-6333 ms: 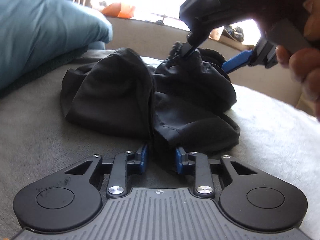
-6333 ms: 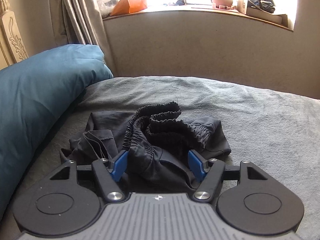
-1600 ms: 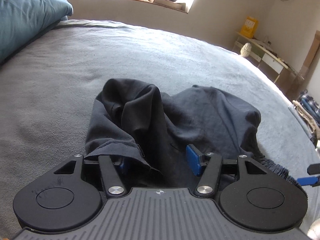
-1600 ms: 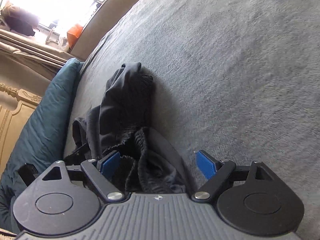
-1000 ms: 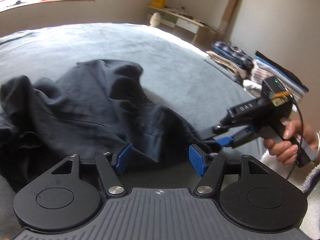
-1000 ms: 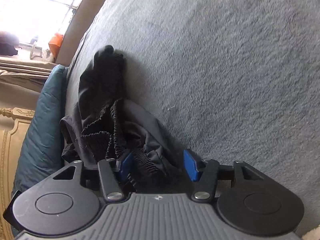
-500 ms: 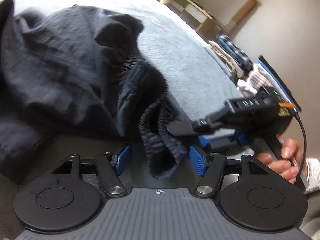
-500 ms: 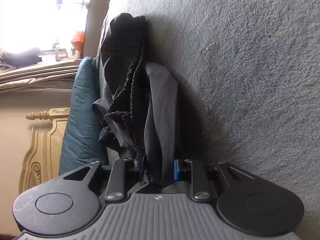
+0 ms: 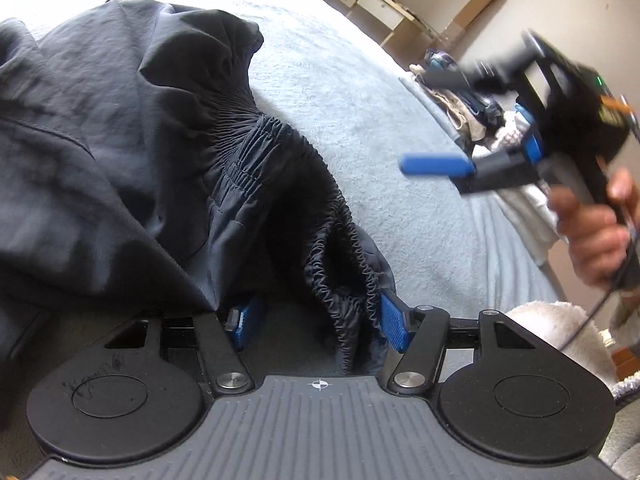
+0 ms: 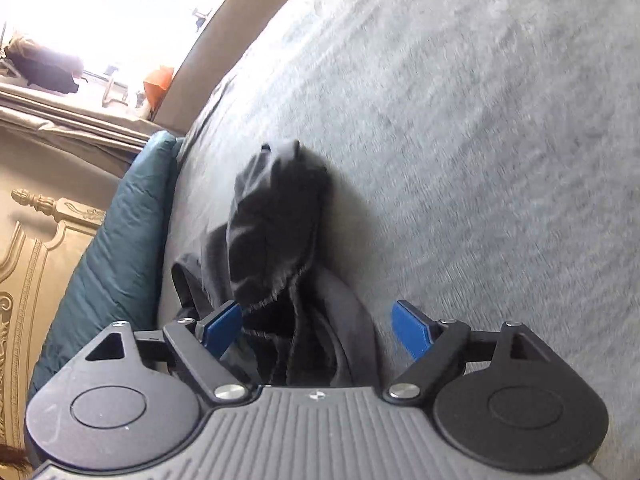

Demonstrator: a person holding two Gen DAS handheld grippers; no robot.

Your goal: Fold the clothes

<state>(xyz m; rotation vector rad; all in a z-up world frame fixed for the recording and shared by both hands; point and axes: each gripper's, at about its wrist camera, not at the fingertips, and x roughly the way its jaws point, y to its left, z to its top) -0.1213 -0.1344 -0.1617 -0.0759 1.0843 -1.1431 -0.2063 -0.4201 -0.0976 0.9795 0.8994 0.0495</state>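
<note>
Lying bunched on the grey bed (image 9: 400,128), the black shorts (image 9: 120,152) reach between the wide-spread fingers of the left gripper (image 9: 320,322), waistband against its right pad. The right gripper (image 10: 316,326) is also spread wide, gripping nothing, fabric between its fingers.

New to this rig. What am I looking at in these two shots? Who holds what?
There is no robot arm. A person holds a two-finger gripper in each hand, and each gripper carries a fisheye camera that looks out along its fingers.

Left wrist view: the left gripper is open, with the elastic waistband of a black garment bunched between its blue fingers. The right gripper, blurred, hangs in the air to the right with the person's hand on its handle.

Right wrist view: the right gripper is open, with the same garment crumpled in front of it. It lies on a grey bed, with a teal pillow to the left. Neither gripper is clamped on the cloth.
</note>
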